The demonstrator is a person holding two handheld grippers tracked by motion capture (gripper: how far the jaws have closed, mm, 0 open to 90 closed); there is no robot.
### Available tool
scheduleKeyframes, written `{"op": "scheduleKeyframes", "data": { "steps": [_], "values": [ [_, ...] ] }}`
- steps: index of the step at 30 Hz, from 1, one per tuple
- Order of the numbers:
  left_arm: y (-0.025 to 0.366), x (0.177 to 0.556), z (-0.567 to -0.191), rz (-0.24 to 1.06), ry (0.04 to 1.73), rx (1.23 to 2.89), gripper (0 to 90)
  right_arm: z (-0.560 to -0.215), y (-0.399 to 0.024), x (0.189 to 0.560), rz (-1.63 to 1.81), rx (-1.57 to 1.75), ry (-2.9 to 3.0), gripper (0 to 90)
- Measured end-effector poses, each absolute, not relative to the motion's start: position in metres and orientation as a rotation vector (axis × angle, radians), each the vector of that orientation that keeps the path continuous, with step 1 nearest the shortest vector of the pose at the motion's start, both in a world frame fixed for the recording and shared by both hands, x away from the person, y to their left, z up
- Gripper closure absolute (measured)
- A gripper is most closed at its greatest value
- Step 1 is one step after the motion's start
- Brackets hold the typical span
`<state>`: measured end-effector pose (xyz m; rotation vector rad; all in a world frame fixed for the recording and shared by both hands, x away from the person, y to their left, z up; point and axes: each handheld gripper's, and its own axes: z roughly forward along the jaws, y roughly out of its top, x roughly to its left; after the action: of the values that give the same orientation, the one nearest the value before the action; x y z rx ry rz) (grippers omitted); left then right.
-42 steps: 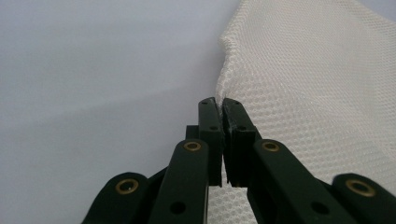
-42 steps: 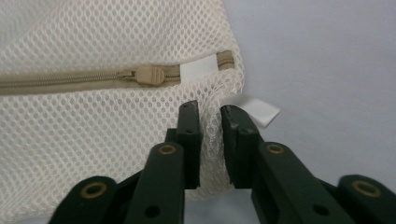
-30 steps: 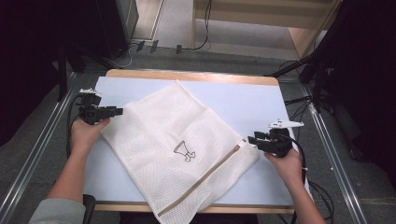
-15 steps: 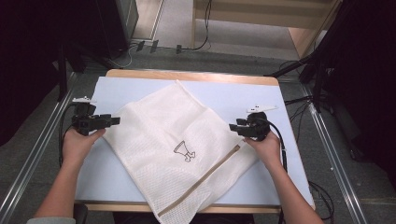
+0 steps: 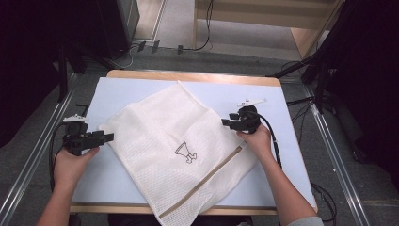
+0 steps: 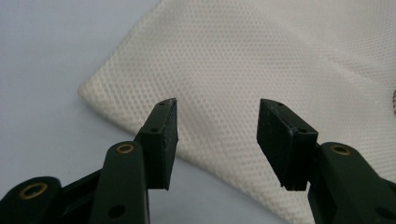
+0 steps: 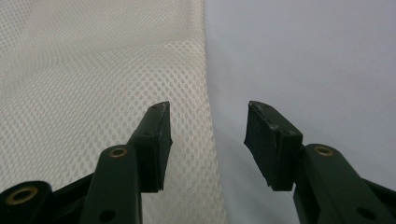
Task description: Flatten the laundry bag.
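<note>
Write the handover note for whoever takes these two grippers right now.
Left gripper: jaws open, just been opening, nothing between them; it sits at the left corner of the mesh laundry bag.
Right gripper: jaws open, just been opening, nothing held; it points at the bag's right edge.
Bag: lies flat, turned diagonally on the blue table, its near corner hanging over the front edge; zipper appears closed.
Done: bag spread out and let go.
Left: probably regrip at the left corner and right edge for the next fold or move.
</note>
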<state>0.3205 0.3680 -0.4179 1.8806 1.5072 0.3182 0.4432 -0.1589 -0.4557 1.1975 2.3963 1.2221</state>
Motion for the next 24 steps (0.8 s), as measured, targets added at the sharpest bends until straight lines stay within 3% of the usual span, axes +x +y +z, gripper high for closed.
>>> {"op": "scheduleKeyframes", "data": {
  "steps": [13, 16, 24],
  "values": [
    [0.348, 0.312, -0.443, 0.197, 1.567, 1.931, 48.8, -0.469, -0.149, 0.45, 1.177, 1.206, 2.474, 51.2],
    [0.344, 0.314, -0.445, 0.201, 1.562, 1.924, 46.5, -0.472, -0.145, 0.449, 1.123, 1.166, 2.513, 55.0],
    [0.334, 0.313, -0.449, 0.243, 1.6, 1.866, 59.8, -0.473, -0.138, 0.443, 1.07, 1.063, 2.501, 69.7]
  ]
}}
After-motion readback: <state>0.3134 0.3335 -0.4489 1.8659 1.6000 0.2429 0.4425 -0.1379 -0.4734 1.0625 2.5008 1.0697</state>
